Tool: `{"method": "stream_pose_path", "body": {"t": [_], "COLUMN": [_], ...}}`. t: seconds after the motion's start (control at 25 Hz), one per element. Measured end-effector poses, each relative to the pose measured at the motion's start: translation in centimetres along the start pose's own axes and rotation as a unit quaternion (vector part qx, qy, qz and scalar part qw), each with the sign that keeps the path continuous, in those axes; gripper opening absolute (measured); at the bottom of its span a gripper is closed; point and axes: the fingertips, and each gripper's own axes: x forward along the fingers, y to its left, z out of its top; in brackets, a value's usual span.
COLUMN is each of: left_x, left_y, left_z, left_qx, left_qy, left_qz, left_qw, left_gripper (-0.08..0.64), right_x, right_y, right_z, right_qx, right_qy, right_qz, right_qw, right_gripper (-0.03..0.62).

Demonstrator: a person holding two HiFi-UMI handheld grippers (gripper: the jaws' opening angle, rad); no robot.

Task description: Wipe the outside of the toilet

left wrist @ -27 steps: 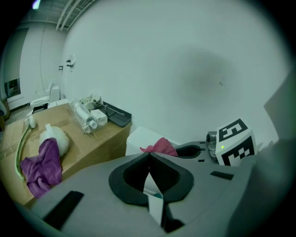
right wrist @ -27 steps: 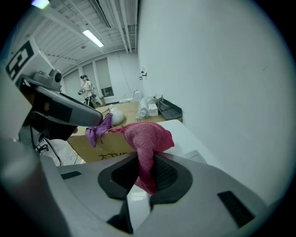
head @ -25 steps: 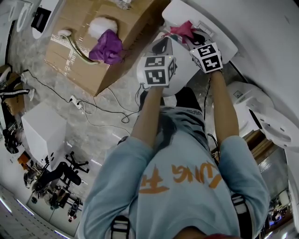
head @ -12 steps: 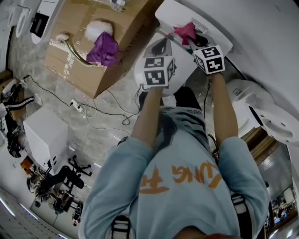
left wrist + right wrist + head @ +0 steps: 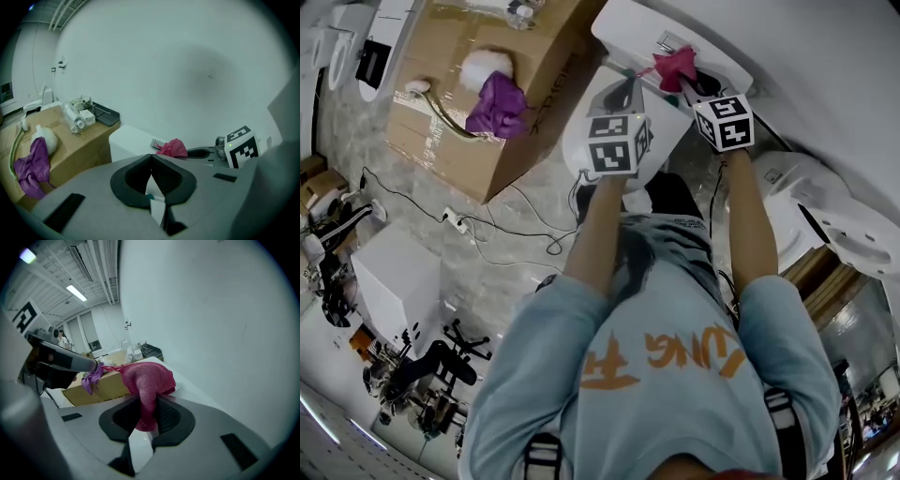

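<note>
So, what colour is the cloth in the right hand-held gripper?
Pink cloth; clearest in the right gripper view.

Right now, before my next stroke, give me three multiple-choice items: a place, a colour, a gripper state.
1. Where does the purple cloth lie?
A) on the floor
B) on the cardboard box
C) on a chair
2. What colour is the rag in the right gripper?
A) yellow
B) green
C) pink
3. How do the left gripper jaws stand?
A) shut, nothing between
B) shut on a sponge
C) wide apart

Answers:
1 B: it lies on the box top.
2 C: pink fabric sits pinched between the jaws.
3 A: the jaws meet, empty.
</note>
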Motion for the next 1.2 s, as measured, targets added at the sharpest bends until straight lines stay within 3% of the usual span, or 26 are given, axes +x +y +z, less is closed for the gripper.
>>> {"method": "stream_pose_path", "body": {"t": [0.6,1.2], "left_x": [0.5,0.5], "left_y": [-2.9,-5.1], "left_z": [-0.6,-0.7], "left_qx": [0.013,0.019], "left_qy": [0.004,-0.001], "left_qz": [-0.011,-0.017], "left_qw": [0.9998,0.9997], "left_gripper": [0.026,0.026], "right_x": [-4.8,-8.2], "right_y": [-4.9,-6.9], "right_z": [-4.1,-6.5], "right_qx": [0.068,0.102], "right_qy": [-0.010,-0.009], "right_qz": [-0.052,-0.094], "right_qw": [0.996,0.990], "right_gripper": [0.089,0.089]}}
